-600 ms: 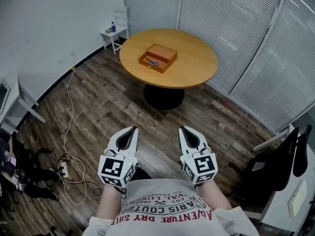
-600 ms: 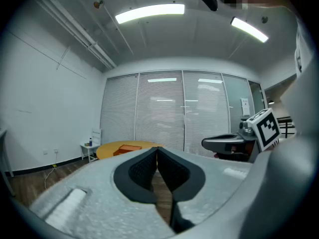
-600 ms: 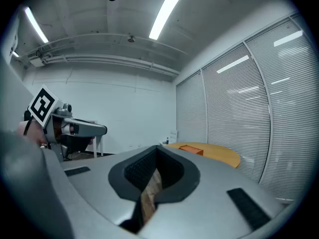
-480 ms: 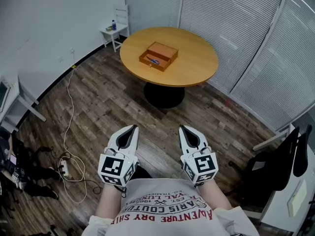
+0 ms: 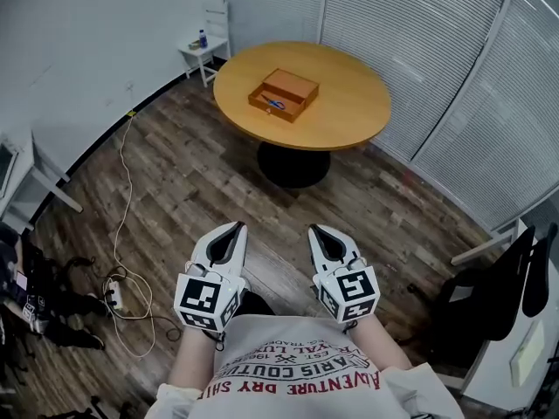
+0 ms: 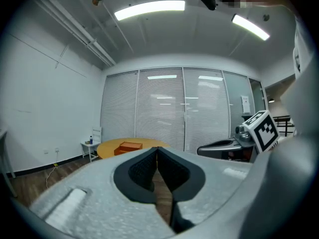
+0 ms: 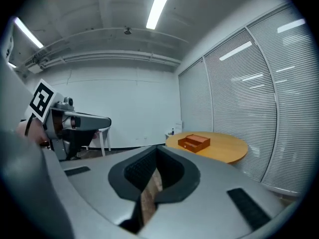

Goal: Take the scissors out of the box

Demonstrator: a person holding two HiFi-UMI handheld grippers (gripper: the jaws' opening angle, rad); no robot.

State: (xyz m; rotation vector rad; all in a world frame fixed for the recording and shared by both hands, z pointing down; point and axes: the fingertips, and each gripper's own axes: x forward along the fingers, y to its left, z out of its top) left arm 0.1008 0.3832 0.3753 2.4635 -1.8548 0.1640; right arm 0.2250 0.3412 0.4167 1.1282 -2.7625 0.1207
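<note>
While left gripper (image 5: 237, 228) and right gripper (image 5: 314, 230) hold fingers (image 6: 142, 172) closed, empty, the shirt (image 5: 288, 358) reads "ADVENTURE".

Round table (image 5: 349, 103), white side table (image 5: 199, 52), floor cable (image 5: 123, 190)

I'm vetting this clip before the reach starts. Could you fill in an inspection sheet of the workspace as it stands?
Surface: round wooden table, well ahead of the person.
Job's things: open box on the table; scissors lie inside it.
Clutter: nothing seen.
Grippers: left gripper and right gripper side by side close to the person, jaws shut, nothing between them.
Cables: white cable trails over the floor to a power strip.
Surroundings: white side table with a bottle; blinds; black chair.
</note>
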